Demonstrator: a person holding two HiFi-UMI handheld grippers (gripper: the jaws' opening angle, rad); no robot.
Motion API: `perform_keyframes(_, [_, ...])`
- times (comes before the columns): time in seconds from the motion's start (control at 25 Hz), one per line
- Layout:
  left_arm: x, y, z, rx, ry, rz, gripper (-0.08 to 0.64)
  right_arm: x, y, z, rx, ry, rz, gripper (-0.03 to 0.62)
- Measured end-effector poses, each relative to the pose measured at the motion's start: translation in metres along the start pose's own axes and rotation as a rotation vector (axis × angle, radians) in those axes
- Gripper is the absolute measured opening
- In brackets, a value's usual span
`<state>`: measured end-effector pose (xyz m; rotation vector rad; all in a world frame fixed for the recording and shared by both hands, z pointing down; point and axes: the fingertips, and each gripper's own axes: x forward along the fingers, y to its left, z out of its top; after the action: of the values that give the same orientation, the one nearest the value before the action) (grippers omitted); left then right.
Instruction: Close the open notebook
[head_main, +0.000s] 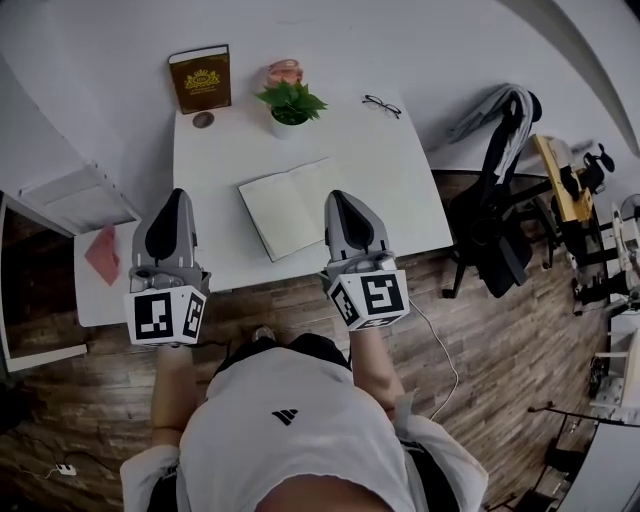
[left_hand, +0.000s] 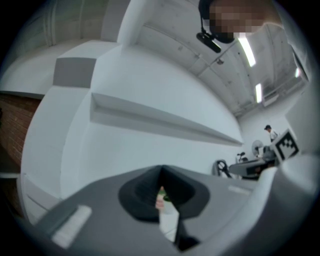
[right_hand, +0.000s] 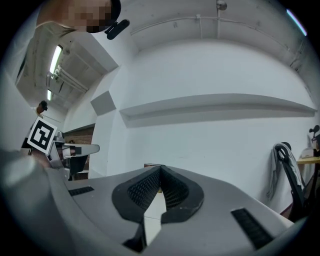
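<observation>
The notebook (head_main: 292, 205) is seen open at the centre of the frame, flat on the white table (head_main: 400, 170). Nothing is closed yet. The left gripper (head_main: 174, 196) and right gripper (head_main: 338, 198) are kept shut and empty, not yet touching it.

Notebook (head_main: 292, 207) right edge hidden under right gripper (head_main: 336, 198). Round item (head_main: 203, 120) beside book (head_main: 200, 78) too small to tell.

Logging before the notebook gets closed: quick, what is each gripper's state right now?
Left gripper: closed, jaws together, holding nothing.
Right gripper: closed, jaws together, holding nothing.
</observation>
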<state>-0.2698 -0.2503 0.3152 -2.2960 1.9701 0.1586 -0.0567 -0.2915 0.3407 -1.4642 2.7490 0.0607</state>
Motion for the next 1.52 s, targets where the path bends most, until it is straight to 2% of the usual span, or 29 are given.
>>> perform_keyframes(0.28, [0.007, -0.002, -0.017, -0.021, 0.041, -0.02, 0.009, 0.002, 0.016, -0.055, -0.008, 0.148, 0.04, -0.006])
perform_keyframes(0.64, [-0.002, 0.004, -0.044, -0.039, 0.113, 0.004, 0.009, -0.002, 0.042, -0.132, -0.043, 0.351, 0.131, -0.004])
perform_keyframes(0.76, [-0.004, 0.006, -0.051, -0.048, 0.129, 0.013, 0.009, -0.003, 0.053, -0.155, -0.064, 0.406, 0.175, 0.043])
perform_keyframes(0.92, [-0.009, 0.008, -0.059, -0.058, 0.15, 0.025, 0.009, -0.01, 0.066, -0.183, -0.103, 0.484, 0.226, 0.074])
perform_keyframes(1.12, [-0.015, 0.009, -0.068, -0.071, 0.17, 0.037, 0.009, -0.017, 0.081, -0.214, -0.191, 0.57, 0.294, 0.123])
perform_keyframes(1.28, [-0.019, 0.011, -0.071, -0.071, 0.182, 0.044, 0.009, -0.023, 0.087, -0.239, -0.267, 0.646, 0.315, 0.152])
perform_keyframes(1.52, [-0.029, 0.021, -0.074, -0.065, 0.197, 0.071, 0.009, -0.022, 0.092, -0.267, -0.375, 0.694, 0.317, 0.209])
